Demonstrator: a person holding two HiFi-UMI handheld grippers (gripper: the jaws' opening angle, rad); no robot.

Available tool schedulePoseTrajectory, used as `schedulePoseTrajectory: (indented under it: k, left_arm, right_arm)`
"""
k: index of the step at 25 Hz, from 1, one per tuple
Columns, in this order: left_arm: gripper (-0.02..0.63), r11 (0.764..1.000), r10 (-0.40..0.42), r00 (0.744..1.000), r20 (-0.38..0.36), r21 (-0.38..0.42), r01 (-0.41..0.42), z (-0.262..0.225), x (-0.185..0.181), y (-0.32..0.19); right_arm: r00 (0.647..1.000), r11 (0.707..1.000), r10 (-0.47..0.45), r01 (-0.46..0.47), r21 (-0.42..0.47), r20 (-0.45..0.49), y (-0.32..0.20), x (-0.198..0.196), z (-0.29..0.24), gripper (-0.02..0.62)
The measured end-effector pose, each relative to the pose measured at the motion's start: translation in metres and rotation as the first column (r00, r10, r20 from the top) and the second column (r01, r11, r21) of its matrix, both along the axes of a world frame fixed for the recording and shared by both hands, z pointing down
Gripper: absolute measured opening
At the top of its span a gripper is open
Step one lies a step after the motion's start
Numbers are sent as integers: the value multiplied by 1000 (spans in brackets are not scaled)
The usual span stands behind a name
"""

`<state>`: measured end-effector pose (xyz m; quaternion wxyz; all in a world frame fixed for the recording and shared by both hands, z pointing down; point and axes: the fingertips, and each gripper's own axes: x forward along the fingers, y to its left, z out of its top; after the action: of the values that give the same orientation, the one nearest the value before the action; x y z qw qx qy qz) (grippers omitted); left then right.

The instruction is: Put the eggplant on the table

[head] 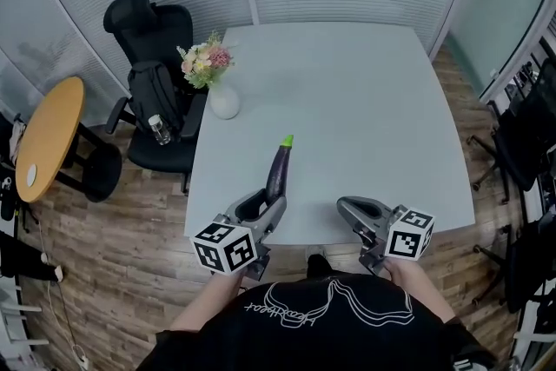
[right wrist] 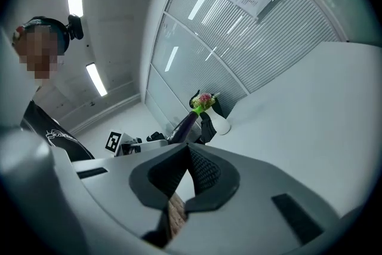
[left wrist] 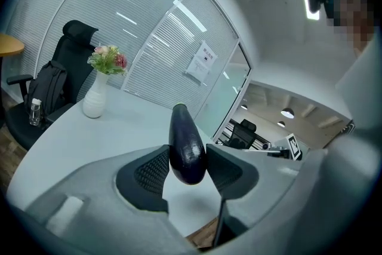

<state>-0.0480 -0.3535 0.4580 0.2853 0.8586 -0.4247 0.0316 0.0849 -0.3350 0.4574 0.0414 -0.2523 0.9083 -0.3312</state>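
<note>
Left tongs (left wrist: 187,165) clamped on rounded butt end of eggplant (left wrist: 182,128). Long body sticks out ahead, green stem tip farthest, over near left part of desk (head: 347,100). Whether it touches desk: unclear.

Right tongs (right wrist: 187,155) pinched together, empty, at near edge.

Risks, judged:
- Glossy skin plus end-only grip: eggplant may pivot or slip before set-down.
- Release this close to edge: round body could roll off onto wooden floor (head: 113,230).
- Vase of flowers (head: 223,102) well apart, unlikely to be hit.

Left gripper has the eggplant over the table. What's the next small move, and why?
Probably lower the left gripper toward the table: its fingers clamp the eggplant, which appears held above the near edge, not yet resting on it.
</note>
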Motion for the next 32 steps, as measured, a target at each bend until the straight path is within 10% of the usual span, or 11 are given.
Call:
schedulePoseTrajectory:
  k: [32]
  left_arm:
    - [199,972,61,972,226,-237,-6,165,2,-62]
  right_arm:
    - [994,990,6,-21,-139,-107,-47,10,70,9]
